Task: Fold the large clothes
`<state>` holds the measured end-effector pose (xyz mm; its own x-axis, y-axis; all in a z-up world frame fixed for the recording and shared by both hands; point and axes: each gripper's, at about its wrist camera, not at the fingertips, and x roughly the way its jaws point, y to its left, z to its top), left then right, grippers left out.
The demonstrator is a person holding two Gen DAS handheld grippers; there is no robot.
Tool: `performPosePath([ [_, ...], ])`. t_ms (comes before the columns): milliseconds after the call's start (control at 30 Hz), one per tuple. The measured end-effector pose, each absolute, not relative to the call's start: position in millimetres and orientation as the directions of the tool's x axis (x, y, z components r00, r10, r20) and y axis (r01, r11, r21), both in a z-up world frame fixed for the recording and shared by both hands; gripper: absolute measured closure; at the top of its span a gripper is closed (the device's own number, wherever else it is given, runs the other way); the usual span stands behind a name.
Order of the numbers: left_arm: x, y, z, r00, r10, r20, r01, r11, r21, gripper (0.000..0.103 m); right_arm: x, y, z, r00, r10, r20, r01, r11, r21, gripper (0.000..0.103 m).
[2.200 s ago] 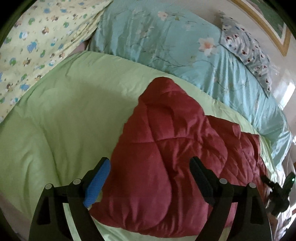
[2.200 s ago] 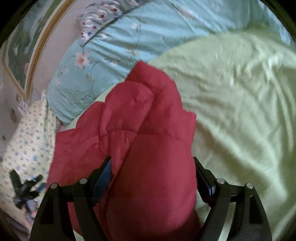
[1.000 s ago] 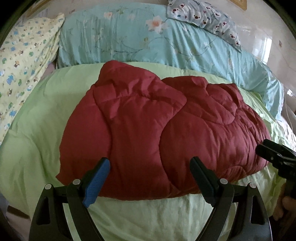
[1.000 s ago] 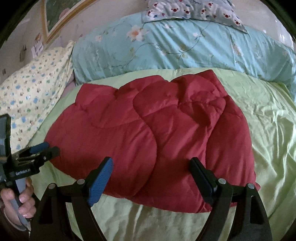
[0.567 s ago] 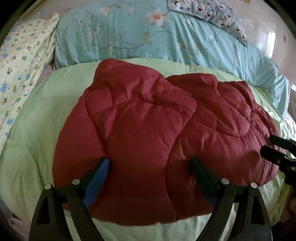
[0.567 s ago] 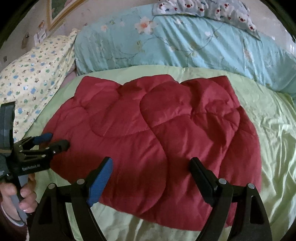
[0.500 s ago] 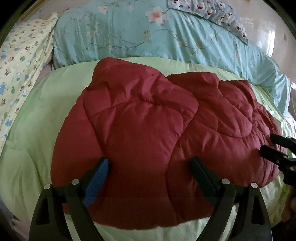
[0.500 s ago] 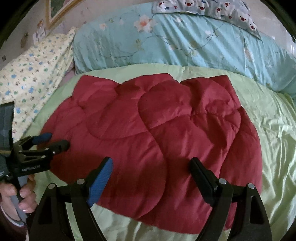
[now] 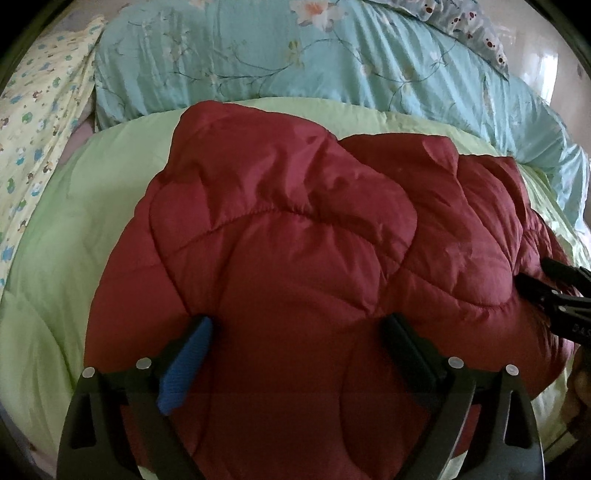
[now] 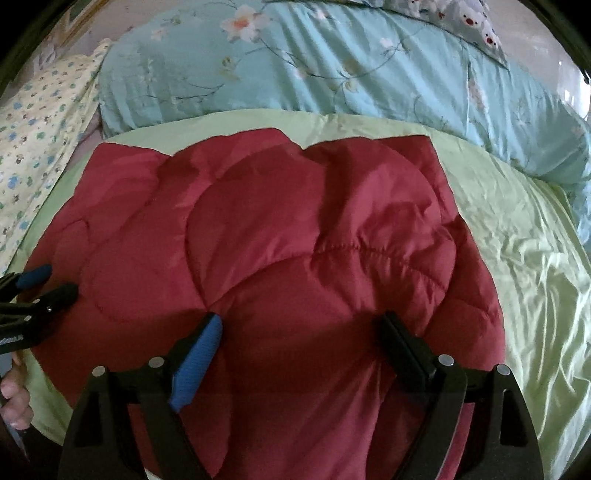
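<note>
Setting: a bed covered by a pale green quilt, wrinkled toward its right side as seen in the right wrist view.

Left gripper: pointed steeply down over the near part of the red quilted garment. Jaws are set wide apart and are opening; red fabric is seen between the blue-padded finger and the black finger, but no pad is seen pressing on it. In the right wrist view the same tool is seen at the left edge, its tips just at the garment's left border, with a person's fingers wrapped round its handle.

Right gripper: likewise angled down over the garment's near edge, jaws spread wide, padded fabric lying between the fingers and not clamped. In the left wrist view its black tips are seen at the garment's right border.

Red quilted garment: laid in the middle of the green quilt, puffy, stitched in curved panels, folded over itself with a raised flap toward the far left corner.

Beyond the garment: a long light-blue floral bolster or rolled duvet lies across the far side of the bed. A grey pillow with a bear print rests on top of it at the right. A cream cloth with small blue and green figures lies at the far left.
</note>
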<state>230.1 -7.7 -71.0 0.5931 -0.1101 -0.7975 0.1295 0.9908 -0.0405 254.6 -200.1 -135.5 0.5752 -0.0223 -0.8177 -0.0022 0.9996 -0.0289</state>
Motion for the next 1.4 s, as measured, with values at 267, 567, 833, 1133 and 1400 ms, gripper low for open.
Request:
performPosePath([
  [267,244,-17,-78,0.59,-0.082,-0.803,0.125,0.992,-0.009,0.002,262,-206,-146,0.579,-0.016,-0.816,0.018,1.0,-0.007,0.012],
  [567,254,-24,-86,0.591,-0.064,-0.804,0.119,0.993,0.008,0.0,264,-208,-149,0.582,-0.007,-0.813,0.02,1.0,0.006,0.01],
  [833,255,-26,-87,0.591,-0.061,-0.804,0.118,0.993,0.011,0.0,266,-210,-150,0.581,0.001,-0.814,0.016,1.0,0.012,0.01],
  [1133,255,-26,-88,0.592,-0.062,-0.804,0.12,0.993,0.011,0.0,263,-209,-142,0.581,0.014,-0.814,0.018,0.999,0.03,0.01],
  [1400,258,-24,-85,0.574,-0.073,-0.816,0.12,0.993,-0.004,0.0,259,-210,-120,0.585,0.051,-0.81,0.02,0.997,0.077,0.01],
])
